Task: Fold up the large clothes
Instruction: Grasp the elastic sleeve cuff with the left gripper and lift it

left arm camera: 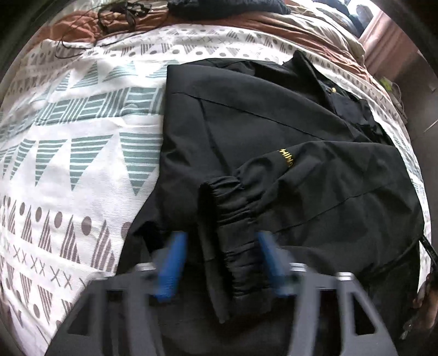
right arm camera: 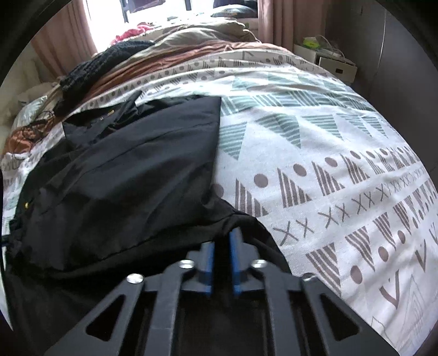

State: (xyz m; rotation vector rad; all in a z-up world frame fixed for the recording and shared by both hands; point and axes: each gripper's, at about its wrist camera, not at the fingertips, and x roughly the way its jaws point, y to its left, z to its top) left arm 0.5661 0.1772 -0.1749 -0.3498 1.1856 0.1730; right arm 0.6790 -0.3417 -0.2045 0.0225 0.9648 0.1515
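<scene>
Black jacket (left arm camera: 273, 131) half folded on the bed.
Its cuff (left arm camera: 232, 232) runs lengthwise between the left gripper (left arm camera: 219, 246)'s parted, untouching fingers; right gripper (right arm camera: 222, 241) pinches the hem.

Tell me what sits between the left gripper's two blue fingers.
The jacket's gathered elastic sleeve cuff runs between the left gripper's blue fingers. The pads stand apart from it on both sides. The left wrist view shows this.

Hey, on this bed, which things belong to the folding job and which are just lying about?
Job:
black jacket
its elastic cuff
left gripper
right gripper

Lying about:
patterned bedspread
dark knitted garment
tangled cords
pink clothing
bedside unit
</scene>
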